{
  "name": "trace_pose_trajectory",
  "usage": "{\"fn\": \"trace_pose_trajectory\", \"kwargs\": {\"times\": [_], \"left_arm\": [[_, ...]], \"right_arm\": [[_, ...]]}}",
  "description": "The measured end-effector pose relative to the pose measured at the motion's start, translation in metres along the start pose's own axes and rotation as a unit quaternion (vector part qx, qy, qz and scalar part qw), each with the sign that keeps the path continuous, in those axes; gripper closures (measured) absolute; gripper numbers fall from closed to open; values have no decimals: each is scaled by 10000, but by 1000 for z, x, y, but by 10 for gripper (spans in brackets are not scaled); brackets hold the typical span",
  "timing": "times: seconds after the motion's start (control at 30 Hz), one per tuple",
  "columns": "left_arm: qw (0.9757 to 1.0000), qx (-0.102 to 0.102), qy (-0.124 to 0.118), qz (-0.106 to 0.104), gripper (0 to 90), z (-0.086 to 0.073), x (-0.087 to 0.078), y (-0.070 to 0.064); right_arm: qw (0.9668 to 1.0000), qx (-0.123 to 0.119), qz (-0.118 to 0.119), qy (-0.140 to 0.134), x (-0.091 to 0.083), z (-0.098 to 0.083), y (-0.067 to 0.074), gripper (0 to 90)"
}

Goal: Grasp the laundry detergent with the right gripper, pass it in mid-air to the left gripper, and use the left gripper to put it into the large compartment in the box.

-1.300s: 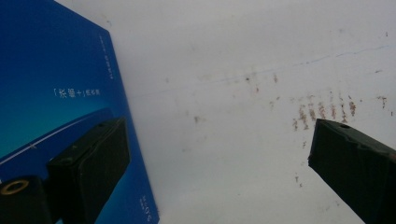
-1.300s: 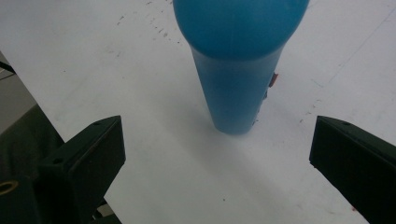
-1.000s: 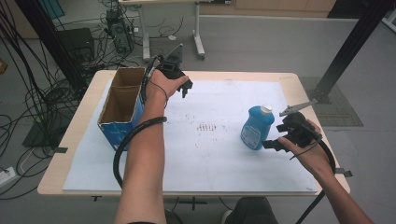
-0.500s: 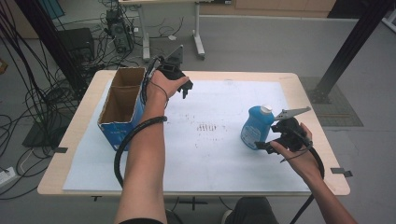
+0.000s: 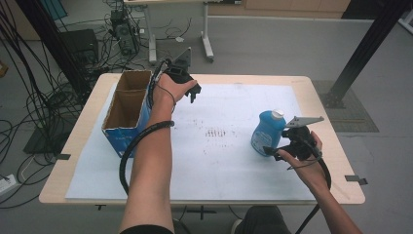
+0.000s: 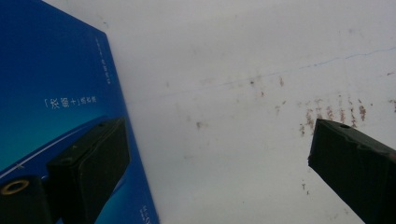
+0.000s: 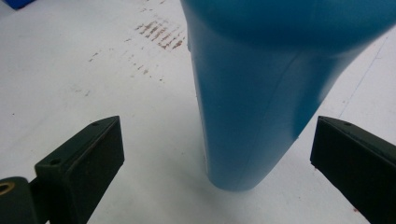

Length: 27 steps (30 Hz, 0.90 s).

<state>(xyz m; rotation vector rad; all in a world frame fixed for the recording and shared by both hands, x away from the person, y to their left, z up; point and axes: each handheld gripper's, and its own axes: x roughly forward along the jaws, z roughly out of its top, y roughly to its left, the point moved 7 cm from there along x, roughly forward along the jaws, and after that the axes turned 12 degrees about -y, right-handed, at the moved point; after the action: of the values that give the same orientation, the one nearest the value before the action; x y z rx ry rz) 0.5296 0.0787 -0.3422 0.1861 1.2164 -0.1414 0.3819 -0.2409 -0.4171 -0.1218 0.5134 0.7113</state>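
A blue bottle (image 5: 265, 132) with a white cap stands upright on the white sheet at the right of the table. My right gripper (image 5: 273, 150) is open just in front of it, its jaws spread wide to either side of the bottle's base (image 7: 252, 116) without touching it. An open blue cardboard box (image 5: 127, 112) sits at the table's left. My left gripper (image 5: 193, 92) is open at the far end of the table, right beside the box. The box's blue wall (image 6: 51, 93) runs close along one jaw; nothing is between the jaws.
The white sheet (image 5: 219, 161) covers most of the wooden table (image 5: 336, 146), with brown scuff marks (image 5: 217, 132) in its middle. Cables, a black post and another table's legs stand on the floor beyond the far edge.
My right gripper has moved left and in toward the bottle's base. The left gripper has stayed by the box.
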Motion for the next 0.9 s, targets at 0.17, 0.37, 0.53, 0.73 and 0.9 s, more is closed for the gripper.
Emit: {"fn": "trace_pose_trajectory", "kwargs": {"times": [0.17, 0.37, 0.53, 0.73, 0.9], "left_arm": [[10000, -11, 1, 1, 60, -1, 1, 0], [10000, 11, -24, -7, 60, 1, 0, -2], [10000, 7, -28, -9, 60, 1, 1, -1], [10000, 7, -21, -4, 60, 1, 2, 0], [10000, 7, -24, -7, 60, 2, 2, 0]], "right_arm": [[10000, -20, -29, -78, 2, -1, 1, 27], [9998, -29, -80, -180, 4, -2, 1, 26], [9996, -61, -125, -248, 7, -1, 1, 23], [9995, -19, -155, -278, 13, 0, -1, 24], [9994, -56, -157, -319, 16, 1, -1, 24]]}}
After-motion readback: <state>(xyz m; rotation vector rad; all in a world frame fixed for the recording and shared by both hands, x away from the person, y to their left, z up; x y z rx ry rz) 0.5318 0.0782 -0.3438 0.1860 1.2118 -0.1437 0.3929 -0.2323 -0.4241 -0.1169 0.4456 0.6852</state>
